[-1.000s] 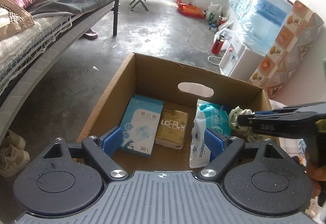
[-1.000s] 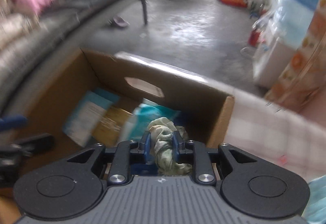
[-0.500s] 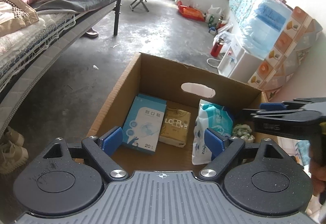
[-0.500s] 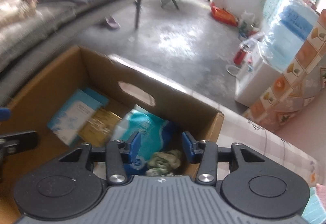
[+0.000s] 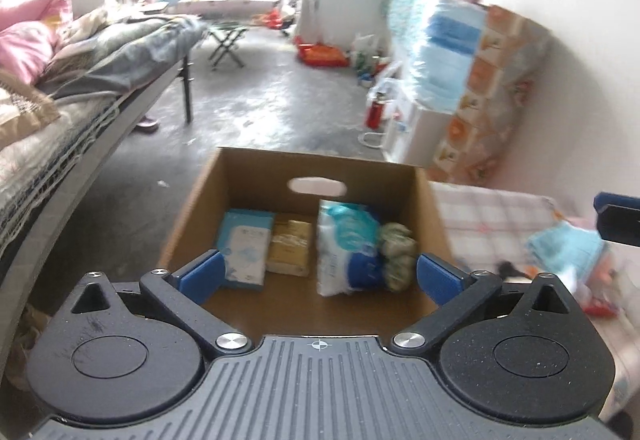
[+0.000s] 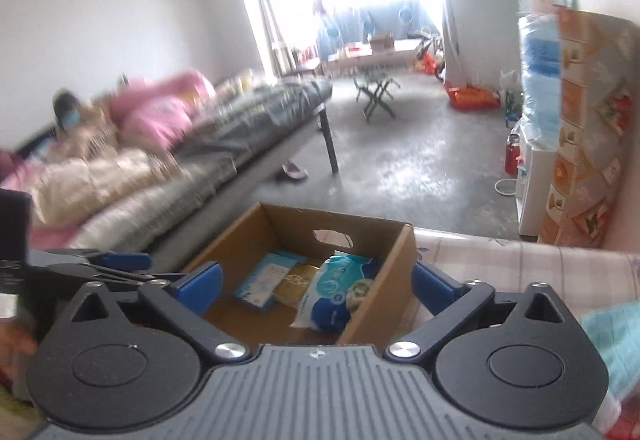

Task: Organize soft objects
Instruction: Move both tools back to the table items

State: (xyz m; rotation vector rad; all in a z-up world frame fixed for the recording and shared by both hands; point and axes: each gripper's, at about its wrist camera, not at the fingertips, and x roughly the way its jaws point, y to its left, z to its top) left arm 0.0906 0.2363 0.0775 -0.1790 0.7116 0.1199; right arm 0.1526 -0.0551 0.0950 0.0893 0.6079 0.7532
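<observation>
Both tongs gape empty: left gripper [image 5: 318,274] and right gripper [image 6: 316,286] hover above the cardboard box [image 5: 428,224]. A green cloth bundle [image 5: 396,256] lies against the box's right wall, touching the wipes pack [image 5: 346,248].

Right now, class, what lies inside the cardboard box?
Inside the cardboard box: a light-blue packet, a tan packet, an upright wet-wipes pack and a greenish cloth bundle. Anything beneath them is covered.
</observation>
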